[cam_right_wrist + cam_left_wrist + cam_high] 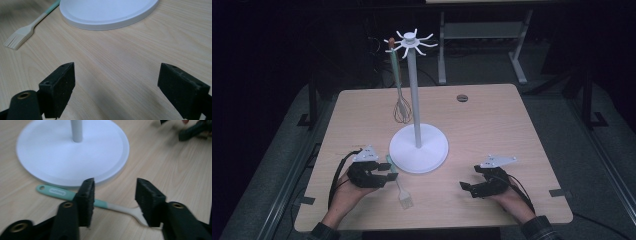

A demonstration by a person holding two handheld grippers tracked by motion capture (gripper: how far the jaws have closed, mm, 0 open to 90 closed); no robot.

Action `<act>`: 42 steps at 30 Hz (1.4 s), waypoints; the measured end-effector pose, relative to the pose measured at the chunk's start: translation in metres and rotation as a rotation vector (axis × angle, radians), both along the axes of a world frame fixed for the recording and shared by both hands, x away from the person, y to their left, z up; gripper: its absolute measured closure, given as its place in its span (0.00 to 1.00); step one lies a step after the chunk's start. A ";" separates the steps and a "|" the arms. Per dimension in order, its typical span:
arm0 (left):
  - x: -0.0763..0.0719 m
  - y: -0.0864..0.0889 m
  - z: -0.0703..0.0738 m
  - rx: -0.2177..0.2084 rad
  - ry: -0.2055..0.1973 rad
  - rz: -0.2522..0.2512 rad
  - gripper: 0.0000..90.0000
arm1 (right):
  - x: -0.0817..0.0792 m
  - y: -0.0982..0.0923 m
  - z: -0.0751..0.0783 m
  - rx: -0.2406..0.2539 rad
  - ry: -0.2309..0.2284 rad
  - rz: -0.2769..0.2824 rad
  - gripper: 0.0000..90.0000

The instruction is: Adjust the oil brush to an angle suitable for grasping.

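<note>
A pastry brush point(402, 191) with a mint-green and cream handle lies flat on the wooden table, just in front of the white round base point(432, 150) of a tall utensil stand. My left gripper point(388, 175) sits low over the handle. In the left gripper view, the left gripper point(115, 187) has its jaws apart, and the brush handle point(57, 193) runs across beneath them, untouched by the pads. My right gripper point(465, 188) rests at the front right. In the right gripper view, the right gripper point(116, 75) stands wide open over bare wood, with the brush point(22, 33) and base point(107, 12) beyond.
A wire whisk point(401, 107) hangs from a hook at the top of the stand point(411, 42), left of the pole. A dark round grommet point(462, 98) sits near the table's far edge. Desk legs stand on the floor behind.
</note>
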State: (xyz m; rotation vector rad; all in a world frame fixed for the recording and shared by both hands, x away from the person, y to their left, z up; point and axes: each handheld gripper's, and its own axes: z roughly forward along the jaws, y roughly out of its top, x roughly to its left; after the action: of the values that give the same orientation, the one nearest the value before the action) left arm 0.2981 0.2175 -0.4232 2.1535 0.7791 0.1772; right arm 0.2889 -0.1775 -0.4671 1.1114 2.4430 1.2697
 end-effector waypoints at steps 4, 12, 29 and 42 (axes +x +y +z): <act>0.000 -0.007 -0.009 0.027 -0.002 -0.023 0.43 | -0.001 0.000 0.000 -0.008 0.000 0.000 0.16; -0.001 -0.025 -0.023 0.060 -0.006 -0.063 0.55 | -0.001 0.001 0.000 -0.008 0.000 0.007 0.16; -0.002 -0.032 -0.037 0.116 0.058 -0.114 1.00 | -0.001 0.002 0.001 -0.009 0.004 0.012 0.16; -0.013 -0.015 -0.033 0.179 0.086 -0.068 1.00 | 0.000 0.001 0.000 -0.006 0.004 0.006 0.16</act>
State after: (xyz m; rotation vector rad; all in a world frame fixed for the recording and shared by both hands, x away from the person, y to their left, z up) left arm 0.2851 0.2029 -0.4559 2.3668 0.7617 0.1229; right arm 0.2889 -0.1768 -0.4669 1.1074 2.4529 1.2626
